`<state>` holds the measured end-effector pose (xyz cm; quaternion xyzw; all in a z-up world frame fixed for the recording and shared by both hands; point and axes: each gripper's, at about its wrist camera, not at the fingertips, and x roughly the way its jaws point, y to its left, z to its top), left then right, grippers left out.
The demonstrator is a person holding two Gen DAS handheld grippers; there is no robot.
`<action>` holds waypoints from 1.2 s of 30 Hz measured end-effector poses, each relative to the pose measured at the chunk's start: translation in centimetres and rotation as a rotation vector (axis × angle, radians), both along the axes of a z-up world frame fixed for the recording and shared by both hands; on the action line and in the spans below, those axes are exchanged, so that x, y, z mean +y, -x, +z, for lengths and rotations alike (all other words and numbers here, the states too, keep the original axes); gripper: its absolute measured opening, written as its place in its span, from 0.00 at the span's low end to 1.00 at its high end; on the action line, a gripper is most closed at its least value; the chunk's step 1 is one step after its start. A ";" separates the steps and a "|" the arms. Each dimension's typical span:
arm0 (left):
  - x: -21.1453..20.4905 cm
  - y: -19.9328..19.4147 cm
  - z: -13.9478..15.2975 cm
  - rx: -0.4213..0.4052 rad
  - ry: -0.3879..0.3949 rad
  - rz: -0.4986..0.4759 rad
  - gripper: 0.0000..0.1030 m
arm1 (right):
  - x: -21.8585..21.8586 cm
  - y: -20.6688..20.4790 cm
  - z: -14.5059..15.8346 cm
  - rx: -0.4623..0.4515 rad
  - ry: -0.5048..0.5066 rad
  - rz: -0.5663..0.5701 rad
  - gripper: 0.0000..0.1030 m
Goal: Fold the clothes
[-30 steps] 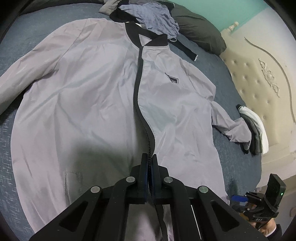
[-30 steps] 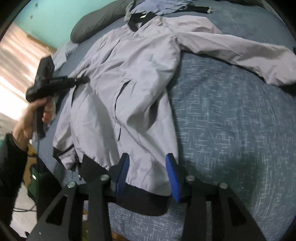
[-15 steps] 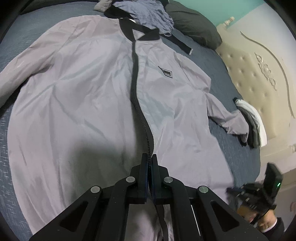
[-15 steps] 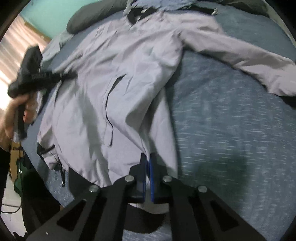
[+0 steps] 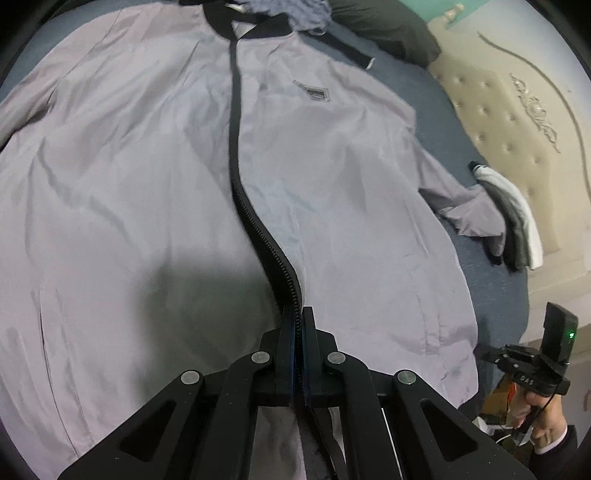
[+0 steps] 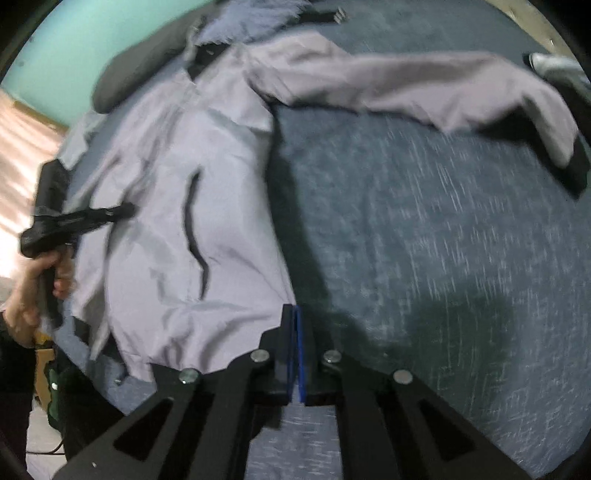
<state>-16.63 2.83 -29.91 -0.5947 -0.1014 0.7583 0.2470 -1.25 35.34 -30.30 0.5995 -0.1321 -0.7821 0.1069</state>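
left gripper [image 5: 299,314]: jaws clamped on jacket [image 5: 147,166] zipper (near hem) | right gripper [image 6: 294,314]: jaws pinched on jacket's side edge | bed [image 6: 424,240]: jacket spread flat

A dark blue-grey bedspread [image 6: 424,236], flecked with pale threads, fills most of the right wrist view. At its far edge lies a long dark grey pillow [image 6: 140,70], with a turquoise wall [image 6: 85,48] behind it and pale striped curtains [image 6: 22,147] on the left. In the left wrist view a cream tufted headboard [image 5: 498,110] with carved scrollwork stands on the right. Just beside it, on the bedspread, lies a small pile of folded dark and white cloth [image 5: 517,214]. A crumpled blue-grey cloth [image 5: 295,11] sits at the far edge.
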 end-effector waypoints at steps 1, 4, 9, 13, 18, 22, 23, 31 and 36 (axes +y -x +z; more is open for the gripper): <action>-0.2 0.1 -0.1 -0.006 0.003 0.004 0.03 | 0.3 0.0 -0.5 -0.014 -0.002 -0.006 0.01; -1.2 0.2 0.4 -0.015 -0.003 0.016 0.08 | 1.0 0.0 -1.0 -0.024 0.025 -0.037 0.01; -4.6 -0.3 2.9 0.006 -0.028 0.048 0.41 | 1.5 -0.1 0.9 0.022 0.107 -0.058 0.03; -9.7 -2.0 4.0 0.009 0.041 0.059 0.42 | 0.6 0.1 1.5 0.009 0.120 -0.024 0.44; -16.2 -4.4 4.6 -0.004 0.121 0.078 0.44 | -0.8 0.3 1.0 -0.034 0.138 0.016 0.44; -20.8 -7.0 3.0 -0.062 0.141 0.100 0.44 | -1.2 -0.1 0.1 -0.063 0.143 0.023 0.44; -21.7 -7.6 2.6 -0.074 0.145 0.105 0.44 | -1.3 -0.2 -0.1 -0.070 0.143 0.024 0.44; -24.7 -11.7 -0.3 -0.140 0.066 0.116 0.45 | -1.5 -2.0 -1.3 -0.124 0.164 0.009 0.44; -24.1 -13.0 -0.9 -0.165 -0.023 0.106 0.45 | -1.6 -3.1 -1.6 -0.133 0.195 -0.017 0.44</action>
